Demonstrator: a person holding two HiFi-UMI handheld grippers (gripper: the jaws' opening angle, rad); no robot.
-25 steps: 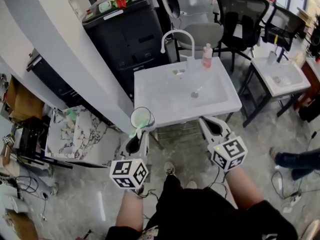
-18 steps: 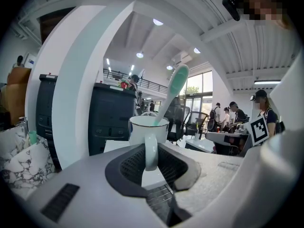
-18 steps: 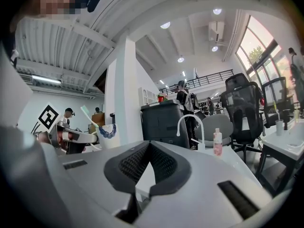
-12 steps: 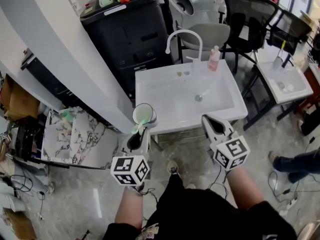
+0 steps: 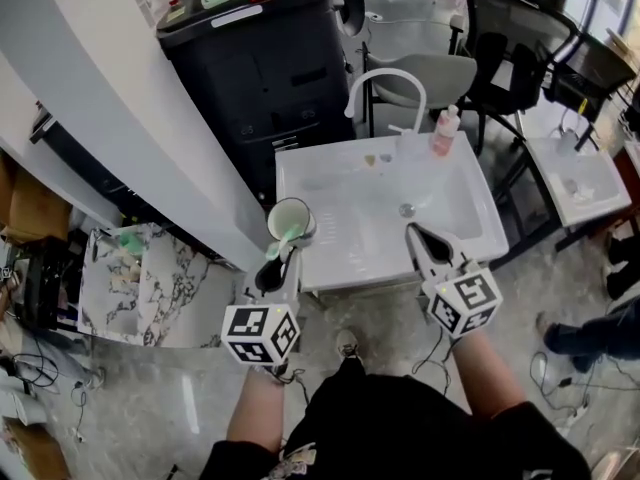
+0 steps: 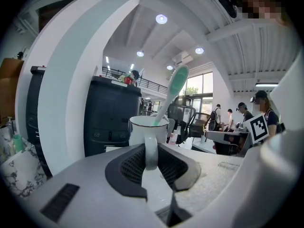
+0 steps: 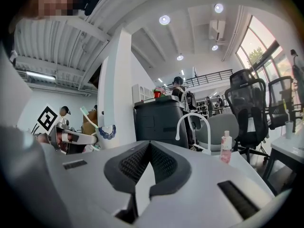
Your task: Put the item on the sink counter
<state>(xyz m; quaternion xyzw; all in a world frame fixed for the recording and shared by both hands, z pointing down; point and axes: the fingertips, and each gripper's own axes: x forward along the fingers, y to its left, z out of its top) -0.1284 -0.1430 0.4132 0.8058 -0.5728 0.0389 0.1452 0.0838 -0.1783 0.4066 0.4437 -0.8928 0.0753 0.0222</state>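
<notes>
While left fingers (image 6: 124,167) grip it, mug (image 6: 142,129) holds toothbrush (image 6: 174,86).

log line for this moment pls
left gripper: shut on mug handle, toothbrush in mug | right gripper: jaws shut, empty | mug: held by left edge of sink counter

1. Sink counter (image 5: 350,263): front edge and left rim bare; approach from the front open.
2. Back edge: faucet (image 5: 385,72), pink bottle (image 5: 445,131) and small items (image 5: 378,158) obstruct.
3. Left side: white wall (image 5: 130,118) and black cabinet (image 5: 260,68) stand close.
</notes>
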